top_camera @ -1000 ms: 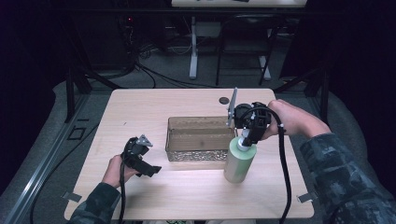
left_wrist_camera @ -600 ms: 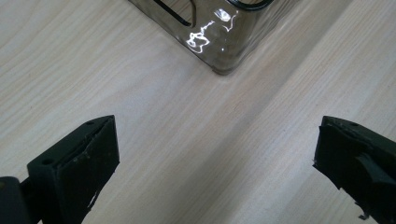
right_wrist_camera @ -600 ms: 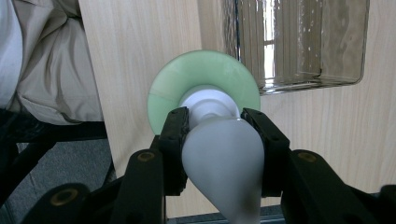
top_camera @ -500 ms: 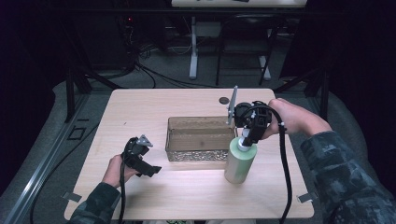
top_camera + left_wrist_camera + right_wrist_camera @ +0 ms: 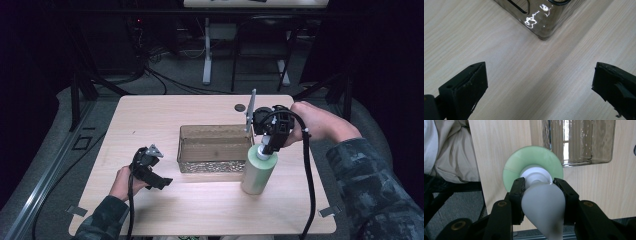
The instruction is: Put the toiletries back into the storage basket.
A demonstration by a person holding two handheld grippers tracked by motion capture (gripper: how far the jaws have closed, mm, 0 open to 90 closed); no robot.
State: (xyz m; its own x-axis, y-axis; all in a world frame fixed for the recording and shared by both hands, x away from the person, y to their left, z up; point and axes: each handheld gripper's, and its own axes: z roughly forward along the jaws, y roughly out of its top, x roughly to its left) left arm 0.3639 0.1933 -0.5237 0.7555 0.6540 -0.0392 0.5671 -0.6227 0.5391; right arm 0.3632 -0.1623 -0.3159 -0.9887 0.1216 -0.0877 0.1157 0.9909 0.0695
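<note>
We see the pale green plastic pump bottle (image 5: 258,171) standing upright on the light wooden surface (image 5: 165,117), just beside the near right corner of the clear smoky plastic bin (image 5: 215,149). Our right gripper (image 5: 539,187) comes down from above, its fingers (image 5: 518,192) clamped on the bottle's white pump head. Well apart, at near left, our left gripper (image 5: 539,82) hangs over bare wood with its fingers (image 5: 471,82) spread wide, holding nothing.

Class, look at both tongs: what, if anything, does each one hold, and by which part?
The right tongs are shut on the green bottle, gripping its white pump top from above. The left tongs are open over the table and hold nothing.
</note>
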